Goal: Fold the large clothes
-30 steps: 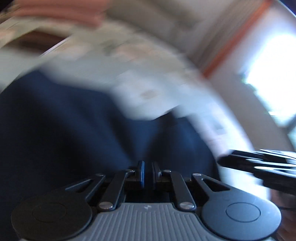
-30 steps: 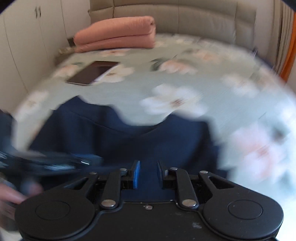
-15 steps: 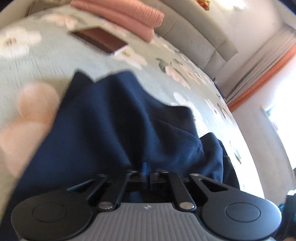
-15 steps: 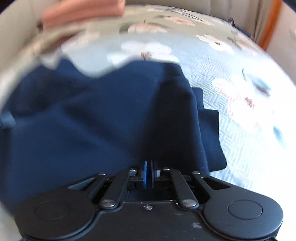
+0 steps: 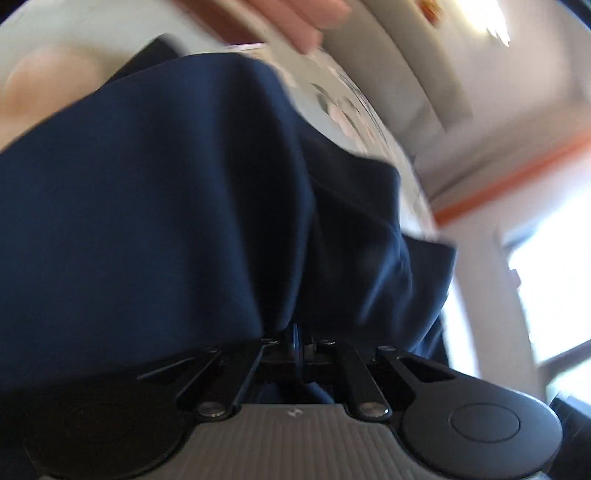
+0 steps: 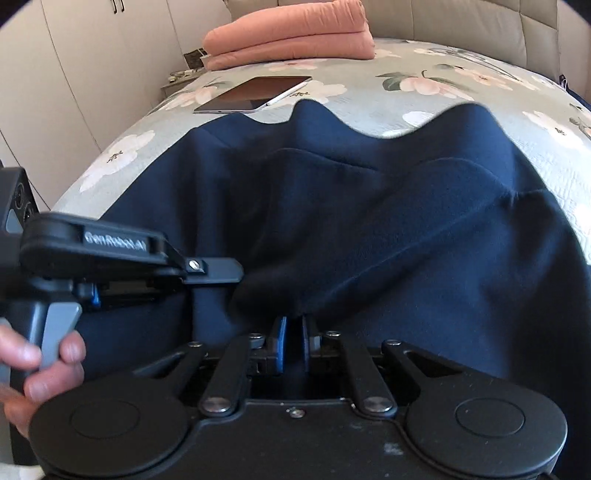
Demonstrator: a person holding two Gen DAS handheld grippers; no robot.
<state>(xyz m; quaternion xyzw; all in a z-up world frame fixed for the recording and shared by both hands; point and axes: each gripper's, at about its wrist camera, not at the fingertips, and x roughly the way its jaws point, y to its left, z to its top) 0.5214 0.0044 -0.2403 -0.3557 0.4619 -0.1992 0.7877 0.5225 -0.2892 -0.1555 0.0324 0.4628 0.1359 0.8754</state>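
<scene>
Navy garment (image 6: pixel 369 221) spread on floral bed (image 6: pixel 461 88), near edge pinched in both grippers: left gripper (image 5: pixel 295 334) apparently clamped on cloth (blurred), right gripper (image 6: pixel 293 325) clamped too, likely for fold away.

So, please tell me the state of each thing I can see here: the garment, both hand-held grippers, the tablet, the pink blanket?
navy garment: lifted at its near edge, rumpled, not yet folded flat.
left hand-held gripper: shut on the navy garment.
right hand-held gripper: shut on the navy garment.
tablet: lying flat on the bed, screen dark, a stylus along its edge.
pink blanket: folded, resting near the headboard.
</scene>
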